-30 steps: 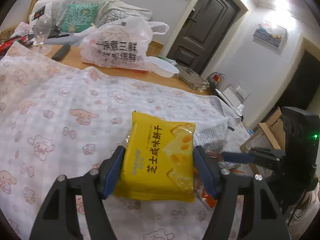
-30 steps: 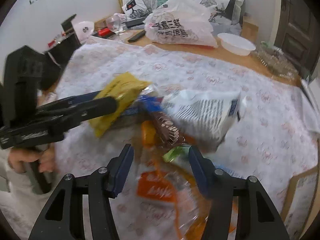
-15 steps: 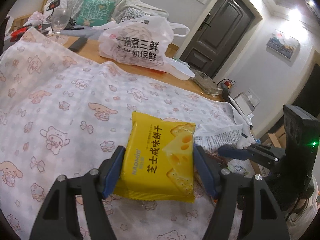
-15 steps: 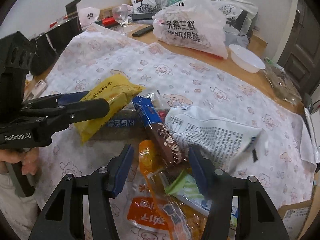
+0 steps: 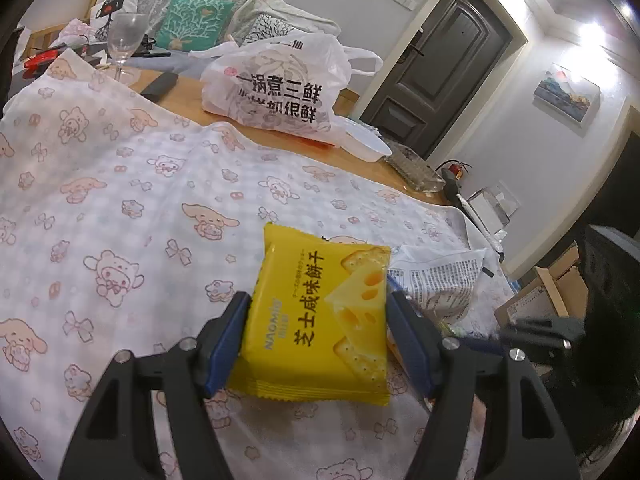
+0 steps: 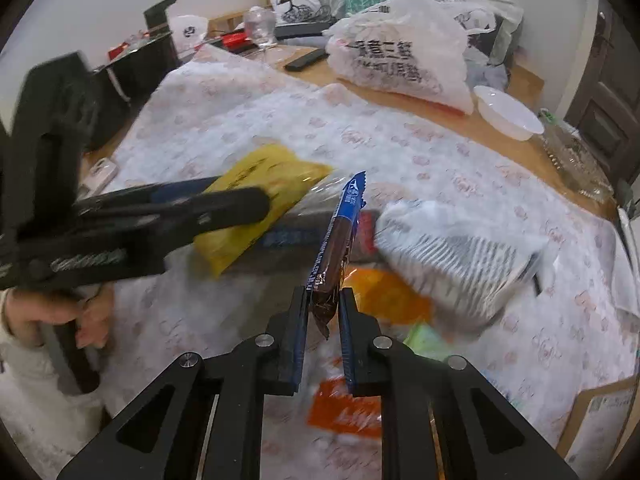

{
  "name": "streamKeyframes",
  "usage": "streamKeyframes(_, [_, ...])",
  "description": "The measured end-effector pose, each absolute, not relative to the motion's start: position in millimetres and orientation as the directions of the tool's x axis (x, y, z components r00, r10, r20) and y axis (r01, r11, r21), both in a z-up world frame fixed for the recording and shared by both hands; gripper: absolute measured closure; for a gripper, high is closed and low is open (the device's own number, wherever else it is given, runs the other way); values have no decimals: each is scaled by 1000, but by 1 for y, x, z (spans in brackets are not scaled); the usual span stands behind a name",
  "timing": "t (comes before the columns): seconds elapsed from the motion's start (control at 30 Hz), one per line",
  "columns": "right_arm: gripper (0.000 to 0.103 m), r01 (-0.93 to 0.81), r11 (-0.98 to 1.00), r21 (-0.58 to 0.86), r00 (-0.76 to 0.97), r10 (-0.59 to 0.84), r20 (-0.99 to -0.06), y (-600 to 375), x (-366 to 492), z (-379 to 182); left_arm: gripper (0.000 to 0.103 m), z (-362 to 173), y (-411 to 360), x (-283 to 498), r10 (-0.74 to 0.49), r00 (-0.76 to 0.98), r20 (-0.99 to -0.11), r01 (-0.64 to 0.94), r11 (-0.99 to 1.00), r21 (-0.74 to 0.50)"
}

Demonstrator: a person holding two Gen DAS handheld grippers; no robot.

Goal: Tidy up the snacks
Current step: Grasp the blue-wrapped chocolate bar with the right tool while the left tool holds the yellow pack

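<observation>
My left gripper [image 5: 316,326] is shut on a yellow cheese-cracker packet [image 5: 320,316], held flat above the patterned cloth; the packet [image 6: 256,204] and that gripper [image 6: 224,204] also show at the left of the right wrist view. My right gripper [image 6: 324,300] is shut on the lower end of a long blue-and-brown snack bar [image 6: 336,240], which stands up between the pads. Under it lies a pile of snacks: a white printed bag [image 6: 456,256], orange packets [image 6: 384,292] and a green wrapper [image 6: 424,340].
A white plastic shopping bag [image 5: 280,88], a white bowl [image 6: 508,112], a wine glass [image 5: 124,40] and a black remote [image 5: 160,86] sit at the table's far side. A cardboard box [image 5: 560,284] stands off the right edge. A hand [image 6: 80,320] grips the left tool's handle.
My right gripper has shut on the blue-and-brown bar and lifted its far end upright. The left gripper kept the yellow packet and barely shifted.
</observation>
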State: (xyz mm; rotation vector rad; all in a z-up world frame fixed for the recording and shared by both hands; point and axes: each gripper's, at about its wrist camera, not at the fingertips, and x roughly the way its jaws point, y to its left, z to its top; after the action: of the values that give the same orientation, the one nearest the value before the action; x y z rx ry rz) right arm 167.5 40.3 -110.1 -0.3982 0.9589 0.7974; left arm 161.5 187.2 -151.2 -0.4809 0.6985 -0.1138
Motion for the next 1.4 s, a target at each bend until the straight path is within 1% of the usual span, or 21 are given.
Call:
streamKeyframes(0.13, [93, -769, 635, 72, 269, 423, -865, 39, 151, -116, 36, -151, 189, 160, -258, 765, -590, -59, 884, -464])
streamKeyframes(0.23, [91, -771, 631, 86, 237, 410, -881, 37, 141, -122, 36, -151, 190, 159, -262, 765, -589, -57, 883, -466])
streamKeyframes(0.3, [87, -772, 630, 88, 227, 402, -887, 36, 135, -124, 36, -151, 190, 158, -263, 765, -587, -55, 882, -467])
streamKeyframes(0.37, [73, -757, 650, 63, 259, 387, -885, 33, 133, -120, 36, -151, 191, 157, -264, 766, -586, -54, 882, -469])
streamKeyframes(0.43, [68, -739, 673, 37, 302, 380, -874, 30, 132, -115, 36, -150, 191, 156, -265, 766, -585, -53, 882, -469])
streamKeyframes(0.47, [67, -738, 674, 39, 311, 391, -866, 29, 132, -112, 36, -150, 191, 156, -267, 767, -584, -51, 882, -469])
streamKeyframes(0.63, [67, -715, 696, 62, 314, 399, -861, 36, 144, -119, 36, -150, 191, 155, -268, 768, -583, -50, 881, -470])
streamKeyframes(0.8, [67, -664, 733, 150, 291, 438, -851, 39, 154, -133, 36, -151, 192, 154, -264, 768, -584, -54, 881, -471])
streamKeyframes(1.0, [68, -606, 786, 124, 370, 416, -830, 45, 148, -138, 36, -152, 192, 156, -275, 764, -584, -45, 880, -473])
streamKeyframes(1.07, [68, -598, 797, 82, 397, 384, -834, 50, 145, -143, 36, -151, 190, 156, -277, 765, -581, -38, 882, -470])
streamKeyframes(1.1, [69, -598, 800, 54, 419, 368, -830, 52, 142, -144, 37, -150, 190, 155, -281, 766, -577, -32, 881, -472])
streamKeyframes(1.13, [76, -599, 800, 27, 432, 351, -830, 54, 139, -145, 38, -149, 190, 154, -286, 768, -573, -25, 881, -473])
streamKeyframes(1.17, [86, -601, 799, 3, 447, 339, -828, 55, 137, -144, 38, -149, 189, 154, -288, 769, -571, -21, 881, -472])
streamKeyframes(1.3, [88, -595, 803, -11, 463, 332, -822, 49, 132, -142, 38, -148, 186, 153, -277, 764, -583, -21, 892, -451])
streamKeyframes(1.37, [89, -587, 810, -12, 478, 334, -813, 42, 128, -136, 38, -152, 180, 154, -261, 741, -619, -27, 909, -416])
streamKeyframes(1.4, [89, -586, 811, -12, 481, 335, -810, 40, 127, -135, 37, -155, 175, 156, -231, 730, -643, -42, 924, -380])
